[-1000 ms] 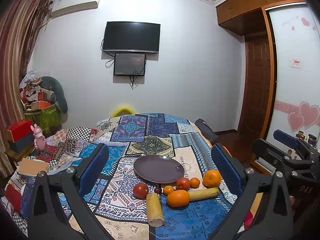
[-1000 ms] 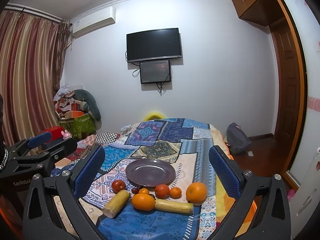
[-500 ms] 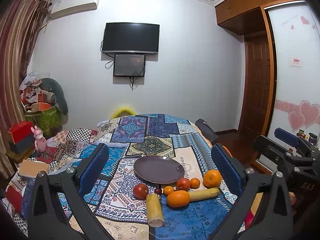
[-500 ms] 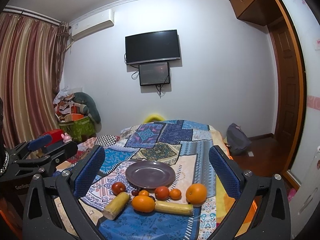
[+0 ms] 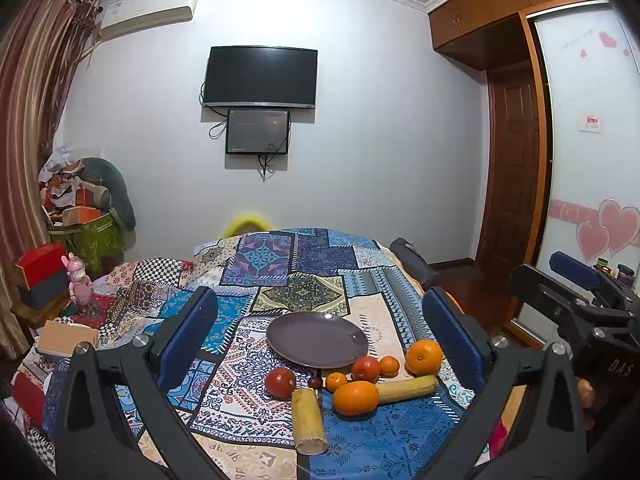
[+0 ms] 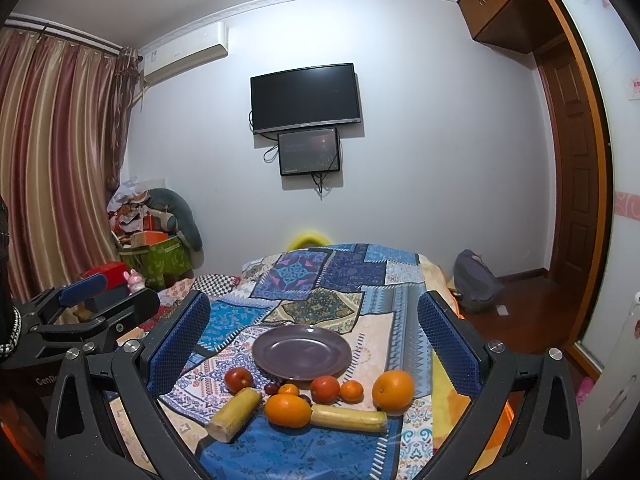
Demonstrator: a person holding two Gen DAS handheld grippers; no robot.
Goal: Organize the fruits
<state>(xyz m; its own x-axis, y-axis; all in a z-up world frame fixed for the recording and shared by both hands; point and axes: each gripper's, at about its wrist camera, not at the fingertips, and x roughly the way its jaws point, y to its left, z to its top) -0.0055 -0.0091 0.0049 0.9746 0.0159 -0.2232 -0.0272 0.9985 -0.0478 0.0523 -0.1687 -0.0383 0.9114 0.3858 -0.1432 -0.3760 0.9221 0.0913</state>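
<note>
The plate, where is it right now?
The purple plate sits centred on the patterned bedspread in both views, empty, just behind the row of fruit.

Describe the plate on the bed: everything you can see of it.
The plate is round, shallow and dull purple-grey, with a smooth, slightly glossy face. It lies flat and empty on the patchwork bedspread, behind the row of fruit. A red fruit sits at its near rim; whether they touch is unclear. Neither tongs are near it.

We see purple plate point(image 5: 316, 339) on patchwork bedspread point(image 5: 304, 276), fruit point(image 5: 355, 397) clustered just near side; left gripper point(image 5: 320, 332) wide open, holding nothing.
</note>
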